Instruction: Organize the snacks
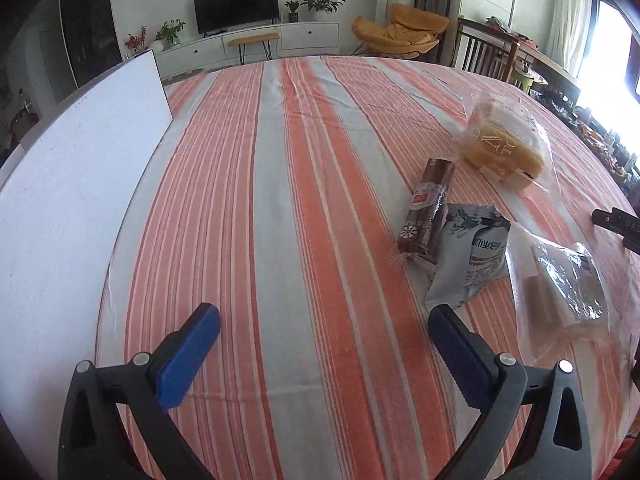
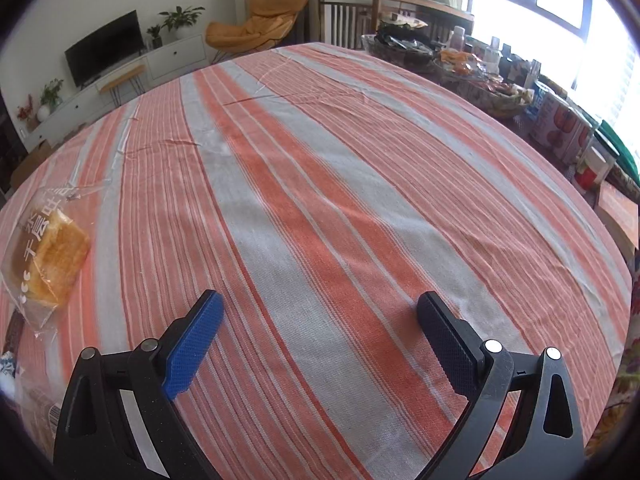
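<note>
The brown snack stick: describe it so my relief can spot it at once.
On the striped tablecloth, look at the cluster of snacks right of the left gripper. The brown snack stick lies between the bagged bread and grey-blue pouch; it alone is long, narrow and dark.

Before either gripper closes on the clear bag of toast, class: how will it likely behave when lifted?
The toast bag looks loose and crinkly, so it probably flops and slips. The bread inside seems soft and light, likely squashing under firm pads.
</note>
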Motion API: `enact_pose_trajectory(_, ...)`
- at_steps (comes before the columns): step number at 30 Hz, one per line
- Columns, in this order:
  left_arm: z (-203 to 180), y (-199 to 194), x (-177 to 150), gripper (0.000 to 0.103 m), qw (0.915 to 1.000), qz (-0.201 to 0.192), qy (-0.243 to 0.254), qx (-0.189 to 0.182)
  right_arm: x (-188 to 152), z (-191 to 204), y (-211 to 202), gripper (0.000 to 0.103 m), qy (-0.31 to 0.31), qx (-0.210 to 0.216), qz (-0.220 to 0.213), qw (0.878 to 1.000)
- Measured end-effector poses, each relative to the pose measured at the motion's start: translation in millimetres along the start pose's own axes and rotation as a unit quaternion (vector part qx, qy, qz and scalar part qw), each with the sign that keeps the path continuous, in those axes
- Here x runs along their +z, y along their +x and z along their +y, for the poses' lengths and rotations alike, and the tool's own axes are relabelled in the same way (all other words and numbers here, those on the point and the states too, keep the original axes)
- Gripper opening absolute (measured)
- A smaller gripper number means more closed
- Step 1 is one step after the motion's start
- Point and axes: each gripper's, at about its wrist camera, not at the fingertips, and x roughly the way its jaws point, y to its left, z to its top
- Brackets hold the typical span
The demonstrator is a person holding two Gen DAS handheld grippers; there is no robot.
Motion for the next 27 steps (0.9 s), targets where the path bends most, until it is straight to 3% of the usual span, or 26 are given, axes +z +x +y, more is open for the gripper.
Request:
enact_pose_trajectory(4, 1, -1, 3, 0.103, 1.0, -0.002, -0.003, -0.005, -16, 5, -13, 0.099, -0.07, 0.05, 0.0, 0.996)
enact_pose_trajectory(27, 9, -2, 5, 0.103, 0.9995, -0.009, -0.016, -0.024, -17, 7, -14, 0.099, -0.071, 0.049, 0.001, 0.996)
